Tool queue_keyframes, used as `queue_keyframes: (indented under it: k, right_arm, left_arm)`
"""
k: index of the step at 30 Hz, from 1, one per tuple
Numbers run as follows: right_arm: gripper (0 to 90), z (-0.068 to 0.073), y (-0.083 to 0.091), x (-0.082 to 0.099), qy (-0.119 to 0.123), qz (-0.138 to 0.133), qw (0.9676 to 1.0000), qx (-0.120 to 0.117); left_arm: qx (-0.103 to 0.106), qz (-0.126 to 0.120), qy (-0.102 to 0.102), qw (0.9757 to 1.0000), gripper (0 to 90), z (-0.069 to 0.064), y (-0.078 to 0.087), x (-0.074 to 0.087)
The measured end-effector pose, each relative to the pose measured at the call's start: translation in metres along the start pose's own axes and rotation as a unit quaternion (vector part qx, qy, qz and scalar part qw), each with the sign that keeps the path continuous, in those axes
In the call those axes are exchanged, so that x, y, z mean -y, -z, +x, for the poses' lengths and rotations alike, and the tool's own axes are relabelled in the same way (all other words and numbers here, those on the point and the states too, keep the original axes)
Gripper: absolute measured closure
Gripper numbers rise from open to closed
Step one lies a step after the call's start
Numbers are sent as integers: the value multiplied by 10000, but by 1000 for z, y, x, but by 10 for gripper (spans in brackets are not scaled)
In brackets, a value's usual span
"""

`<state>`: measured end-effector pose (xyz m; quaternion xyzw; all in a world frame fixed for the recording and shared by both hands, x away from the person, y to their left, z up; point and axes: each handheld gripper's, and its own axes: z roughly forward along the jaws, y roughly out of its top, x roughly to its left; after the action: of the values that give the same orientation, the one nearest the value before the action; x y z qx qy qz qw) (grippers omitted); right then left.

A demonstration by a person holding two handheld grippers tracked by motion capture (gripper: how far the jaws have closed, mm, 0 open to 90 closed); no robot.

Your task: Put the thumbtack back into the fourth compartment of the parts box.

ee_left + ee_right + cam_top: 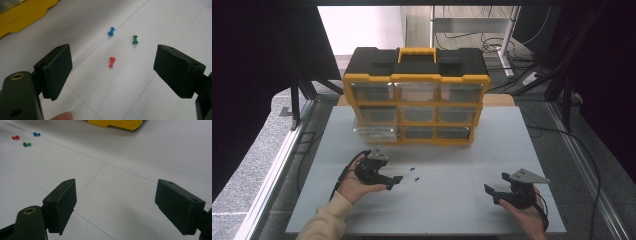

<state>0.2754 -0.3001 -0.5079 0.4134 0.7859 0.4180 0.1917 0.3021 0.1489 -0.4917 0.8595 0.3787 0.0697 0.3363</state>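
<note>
- Three push pins lie loose on the table (462, 200), a short way in front of the yellow drawer organizer (416, 95): a red push pin (112, 61), a blue push pin (111, 31) and a green push pin (135, 39), near one another but not touching.
- From the left gripper view the red pin is the nearest of the three, with the blue and green ones lying closer to the organizer.
- In front of the organizer's left column, the left gripper (393, 182) points at the pins with its jaws spread wide and nothing between them; it looks lined up to close on the red pin.
- Well apart from the pins, in front of the organizer's right side, the right gripper (493, 194) has its jaws likewise wide apart and empty; I judge it is simply waiting out of the way.
- At the organizer's bottom left, one clear drawer (374, 131) stands pulled out towards the person, probably ready to receive the pins.
- Under the organizer, the table is a pale grey board crossed by thin seam lines.
- Around the organizer hang dark curtains, and behind it are a grey floor, white desk legs and trailing cables.
</note>
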Motion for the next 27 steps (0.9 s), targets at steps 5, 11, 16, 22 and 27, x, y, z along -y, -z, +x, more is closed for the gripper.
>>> queue_keyframes:
  k: [5, 11, 16, 22, 27]
  right_arm:
    - [178, 0, 0, 0, 2, 23, 10000, -1]
    - [178, -1, 0, 0, 5, 59, 10000, 46]
    - [177, -1, -1, 1, 13, 76, 10000, 38]
    - [178, -2, 0, 1, 12, 92, 9999, 88]
    - [178, -2, -1, 1, 9, 96, 9999, 72]
  left_arm:
    - [44, 264, -178, 9995, 168, 0, -10, -8]
    - [94, 482, -328, 9983, 182, 3, -22, -13]
    - [60, 742, -504, 9959, 203, 3, -33, -17]
    - [48, 1030, -597, 9929, 267, 5, -45, -18]
    - [6, 1165, -711, 9906, 380, 4, -49, -19]
